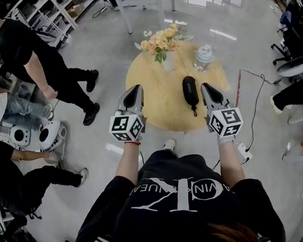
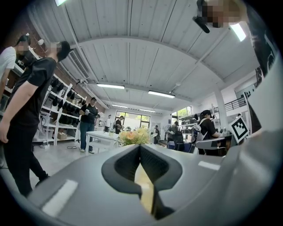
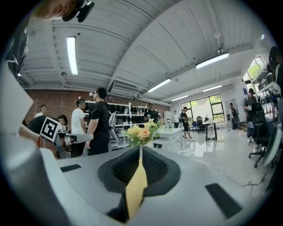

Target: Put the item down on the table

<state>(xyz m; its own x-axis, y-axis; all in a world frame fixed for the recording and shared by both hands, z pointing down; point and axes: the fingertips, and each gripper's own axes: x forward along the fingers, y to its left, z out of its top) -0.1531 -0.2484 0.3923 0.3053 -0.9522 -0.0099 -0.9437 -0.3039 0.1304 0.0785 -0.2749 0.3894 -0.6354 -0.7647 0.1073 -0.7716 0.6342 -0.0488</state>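
Above a grey floor (image 1: pixel 107 49), round wooden table (image 1: pixel 153 94) with flowers (image 1: pixel 159 40), black case (image 1: pixel 190 92)

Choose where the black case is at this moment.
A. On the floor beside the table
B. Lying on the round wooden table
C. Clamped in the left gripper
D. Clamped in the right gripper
B: the black case lies flat on the round wooden table, beside the right gripper, whose jaws are together with nothing between them.
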